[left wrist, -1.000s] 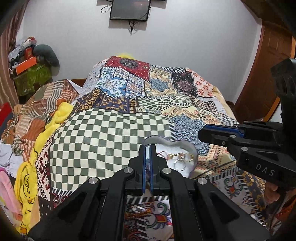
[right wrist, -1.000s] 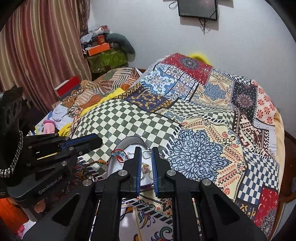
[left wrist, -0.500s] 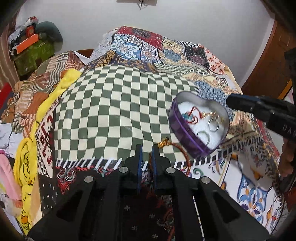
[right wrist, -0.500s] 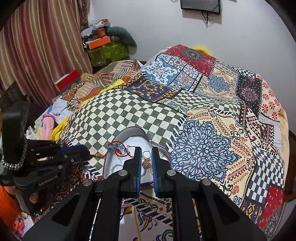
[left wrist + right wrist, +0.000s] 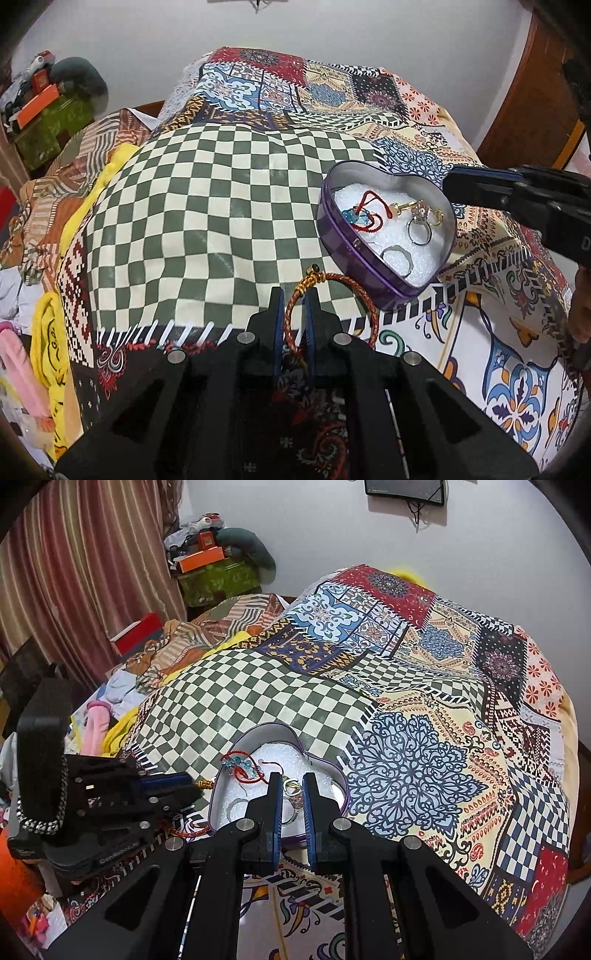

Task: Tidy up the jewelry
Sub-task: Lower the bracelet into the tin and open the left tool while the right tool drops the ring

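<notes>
Patchwork bedspread (image 5: 229, 206) fills the frame; left gripper (image 5: 293, 295) straddles the woven bracelet (image 5: 328, 299) at lower centre, right gripper (image 5: 293, 786) narrowly parted over the heart tin (image 5: 347, 251).

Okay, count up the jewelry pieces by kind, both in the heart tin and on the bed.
In the purple heart-shaped tin and on the bedspread:
Silver rings: 2
Red cord bracelet with blue stone: 1
Gold-coloured chain piece: 1
Red-and-gold braided bracelet, on the bedspread at the left gripper: 1
Total: 5

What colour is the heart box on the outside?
Purple heart-shaped tin, best seen in the left wrist view.
</notes>
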A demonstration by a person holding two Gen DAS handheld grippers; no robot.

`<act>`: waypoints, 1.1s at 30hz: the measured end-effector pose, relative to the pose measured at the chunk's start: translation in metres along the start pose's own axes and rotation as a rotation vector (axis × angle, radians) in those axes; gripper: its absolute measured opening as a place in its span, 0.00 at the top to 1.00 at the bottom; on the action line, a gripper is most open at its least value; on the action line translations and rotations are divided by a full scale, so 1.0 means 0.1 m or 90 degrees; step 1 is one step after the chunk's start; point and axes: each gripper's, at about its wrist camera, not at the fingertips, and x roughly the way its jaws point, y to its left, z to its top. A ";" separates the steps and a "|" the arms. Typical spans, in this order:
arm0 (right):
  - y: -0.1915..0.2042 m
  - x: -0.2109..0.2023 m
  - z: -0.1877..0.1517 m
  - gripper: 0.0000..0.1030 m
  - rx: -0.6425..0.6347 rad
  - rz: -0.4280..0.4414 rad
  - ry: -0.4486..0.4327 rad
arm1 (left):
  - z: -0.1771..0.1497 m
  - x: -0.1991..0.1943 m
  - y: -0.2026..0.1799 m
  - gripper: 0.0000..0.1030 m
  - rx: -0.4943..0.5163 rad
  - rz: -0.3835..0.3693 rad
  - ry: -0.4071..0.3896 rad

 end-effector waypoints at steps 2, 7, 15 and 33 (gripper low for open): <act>0.01 0.00 0.00 0.91 -0.001 0.002 -0.001 | 0.05 0.03 -0.01 0.89 0.004 -0.009 0.008; 0.03 0.01 0.00 0.91 -0.008 0.003 0.001 | 0.11 0.09 -0.11 0.73 0.038 -0.015 0.016; 0.06 0.08 0.01 0.91 -0.010 0.008 0.011 | 0.07 0.12 -0.22 0.93 0.076 0.023 -0.001; 0.12 0.16 -0.01 0.90 -0.010 0.027 0.043 | 0.10 -0.35 0.00 0.99 0.006 0.017 -0.075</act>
